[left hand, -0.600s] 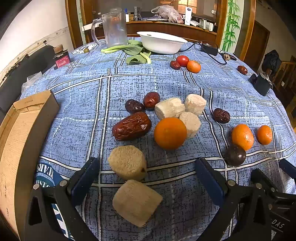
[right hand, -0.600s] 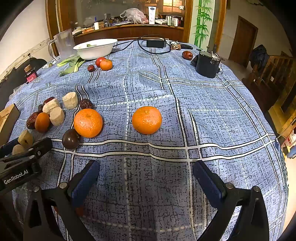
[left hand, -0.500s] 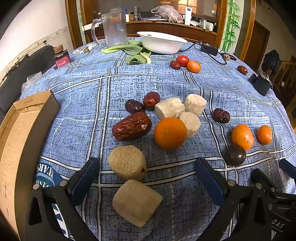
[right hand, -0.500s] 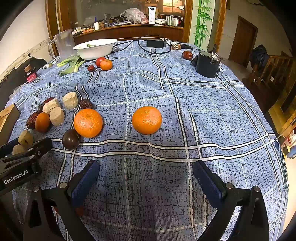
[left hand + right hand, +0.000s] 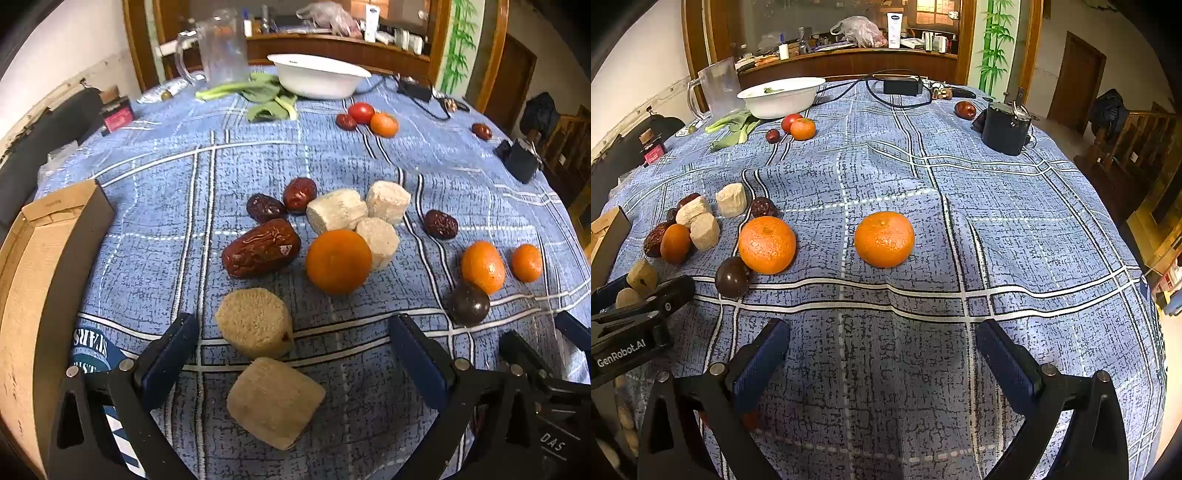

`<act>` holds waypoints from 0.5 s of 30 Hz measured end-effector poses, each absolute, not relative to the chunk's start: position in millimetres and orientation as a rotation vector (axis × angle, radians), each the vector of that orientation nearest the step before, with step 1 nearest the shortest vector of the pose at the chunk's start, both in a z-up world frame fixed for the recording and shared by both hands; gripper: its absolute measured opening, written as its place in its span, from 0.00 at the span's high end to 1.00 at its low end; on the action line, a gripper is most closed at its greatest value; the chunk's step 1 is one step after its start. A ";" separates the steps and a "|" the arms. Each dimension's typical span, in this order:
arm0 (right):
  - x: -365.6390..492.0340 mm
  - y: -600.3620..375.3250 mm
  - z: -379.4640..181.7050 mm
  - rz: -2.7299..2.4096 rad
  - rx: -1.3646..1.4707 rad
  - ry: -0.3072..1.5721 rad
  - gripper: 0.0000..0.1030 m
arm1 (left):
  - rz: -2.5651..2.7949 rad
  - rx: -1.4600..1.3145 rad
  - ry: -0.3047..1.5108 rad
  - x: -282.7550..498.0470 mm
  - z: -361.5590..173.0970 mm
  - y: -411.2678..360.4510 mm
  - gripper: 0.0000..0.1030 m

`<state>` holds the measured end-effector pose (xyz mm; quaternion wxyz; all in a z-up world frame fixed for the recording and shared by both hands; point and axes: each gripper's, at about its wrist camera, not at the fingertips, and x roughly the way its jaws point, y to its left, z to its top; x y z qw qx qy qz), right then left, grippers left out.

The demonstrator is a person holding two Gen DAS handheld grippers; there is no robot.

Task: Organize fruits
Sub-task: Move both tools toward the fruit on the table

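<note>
Nothing has moved since the earlier frames: both views match them, item for item. We log the left hand-held gripper with jaws spread wide and gripping nothing, two tan fibrous cylinder pieces lying between its fingers on the blue checked surface. We log the right hand-held gripper equally wide and empty, over bare cloth, with one mandarin ahead of it and a second mandarin further left, touching a dark passion fruit. Central cluster, left view: a large red date, smaller dates, a mandarin against three pale cylinder pieces. Far group: a tomato, a small mandarin and a date, well apart from the rest. Containers: a white bowl, a scrap of green visible inside from the right view, otherwise contents unclear; a clear pitcher, apparently empty; a cardboard box at the left edge, interior largely hidden. Risks, as we judge them: round fruit may roll on the rumpled cloth if nudged; closing on crowded items may catch a neighbour; the two grippers sit near each other and could collide.
</note>
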<state>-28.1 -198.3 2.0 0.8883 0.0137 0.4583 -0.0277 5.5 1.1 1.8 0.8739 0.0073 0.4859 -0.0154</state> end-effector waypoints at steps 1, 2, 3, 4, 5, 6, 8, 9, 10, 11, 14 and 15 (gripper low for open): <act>-27.9 -199.0 1.1 -0.058 0.031 0.954 0.01 | -0.044 0.021 1.027 6.9 2.6 1.9 0.00; -27.1 -199.6 0.3 -0.058 0.031 0.960 0.01 | -0.053 0.027 1.035 10.8 1.0 4.0 0.00; -25.4 -200.4 0.0 -0.058 0.032 0.975 0.01 | -0.066 0.033 1.046 11.2 1.2 5.1 0.00; -20.6 -201.9 0.5 -0.057 0.033 0.996 0.01 | -0.079 0.041 1.058 8.1 2.5 3.6 0.00; -17.9 -202.5 -0.2 -0.057 0.033 1.011 0.01 | -0.096 0.049 1.075 7.2 2.9 3.5 0.00; -17.1 -203.1 -1.2 -0.068 0.044 1.015 0.01 | -0.113 0.056 1.095 5.1 4.1 3.5 0.00; -13.2 -200.8 -1.7 -0.095 0.050 1.042 0.01 | -0.128 0.046 1.120 1.9 5.3 6.7 0.01; -10.0 -200.1 -1.2 -0.101 0.056 1.063 0.01 | -0.132 0.024 1.138 -1.5 7.1 10.7 0.01; -6.3 -199.0 -0.7 -0.103 0.058 1.086 0.01 | -0.132 0.008 1.149 -5.0 8.6 14.2 0.01; -2.8 -199.5 -0.5 -0.102 0.061 1.111 0.01 | -0.125 -0.012 1.152 -11.6 12.8 20.1 0.01; 2.0 -201.0 0.1 -0.103 0.067 1.162 0.01 | -0.113 -0.038 1.123 -28.1 31.0 31.4 0.01; 1.0 -200.5 0.6 -0.115 0.069 1.164 0.01 | -0.115 -0.043 1.110 -33.2 38.9 34.8 0.01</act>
